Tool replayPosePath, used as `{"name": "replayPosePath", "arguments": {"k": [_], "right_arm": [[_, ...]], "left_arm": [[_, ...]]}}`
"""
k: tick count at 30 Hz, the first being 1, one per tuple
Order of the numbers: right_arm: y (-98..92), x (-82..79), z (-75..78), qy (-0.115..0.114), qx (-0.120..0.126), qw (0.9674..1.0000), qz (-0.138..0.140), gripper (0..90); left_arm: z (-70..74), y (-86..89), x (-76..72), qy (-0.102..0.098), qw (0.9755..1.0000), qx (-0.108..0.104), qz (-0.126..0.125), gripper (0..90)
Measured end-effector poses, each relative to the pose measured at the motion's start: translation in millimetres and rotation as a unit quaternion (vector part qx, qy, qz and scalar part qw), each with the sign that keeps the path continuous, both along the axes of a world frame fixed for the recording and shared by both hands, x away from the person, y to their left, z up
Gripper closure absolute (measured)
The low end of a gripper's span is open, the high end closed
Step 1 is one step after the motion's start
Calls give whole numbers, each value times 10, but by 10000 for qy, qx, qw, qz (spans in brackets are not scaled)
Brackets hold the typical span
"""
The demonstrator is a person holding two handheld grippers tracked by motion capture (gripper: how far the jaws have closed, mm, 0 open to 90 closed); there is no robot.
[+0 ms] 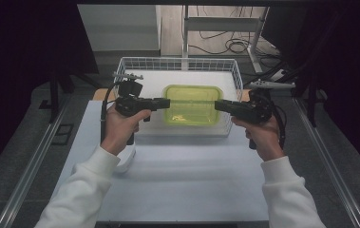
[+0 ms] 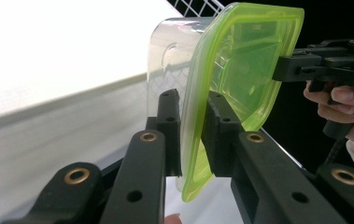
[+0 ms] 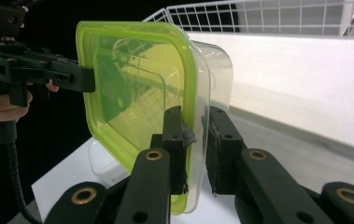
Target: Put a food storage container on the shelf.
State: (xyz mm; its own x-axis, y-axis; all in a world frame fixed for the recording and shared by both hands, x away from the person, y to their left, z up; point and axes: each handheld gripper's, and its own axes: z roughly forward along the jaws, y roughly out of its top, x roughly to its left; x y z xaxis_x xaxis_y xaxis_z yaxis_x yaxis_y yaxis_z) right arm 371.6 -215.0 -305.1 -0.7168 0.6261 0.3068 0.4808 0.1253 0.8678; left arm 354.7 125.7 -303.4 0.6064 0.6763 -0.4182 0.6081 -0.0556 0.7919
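A clear plastic container with a lime-green lid hangs level over a white wire basket, held from both sides. My left gripper is shut on its left rim, and my right gripper on its right rim. In the left gripper view, the left gripper pinches the green lid edge, with the right gripper clamped on the far side. In the right gripper view, the right gripper squeezes lid and clear rim together, and the left gripper grips the opposite edge.
The basket stands at the far end of a white table mat. A small white object sits by the left wrist. Metal rails run along both table sides. Dark curtains flank the scene, and cables lie on the floor behind.
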Motion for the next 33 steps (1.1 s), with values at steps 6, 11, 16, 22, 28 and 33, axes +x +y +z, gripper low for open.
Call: {"name": "replayPosePath", "arguments": {"k": [6,11,16,22,28,33], "right_arm": [[48,171,62,72,130,9999,77,787],[99,292,123,77,94,9999,108,787],[119,416,163,143,115,9998,128,787],[140,559,220,206,165,9996,105,786],[174,713,265,321,214,9992,87,787],[194,835,240,418,258,9988,89,787]], "left_arm": [[19,75,139,65,9999,-136,31,782],[71,120,253,72,9999,-107,49,783],[116,139,372,115,9998,-124,65,783],[183,171,540,143,9998,-116,46,783],[211,211,689,241,9996,-120,36,784],[212,224,772,280,9995,-102,58,784]]}}
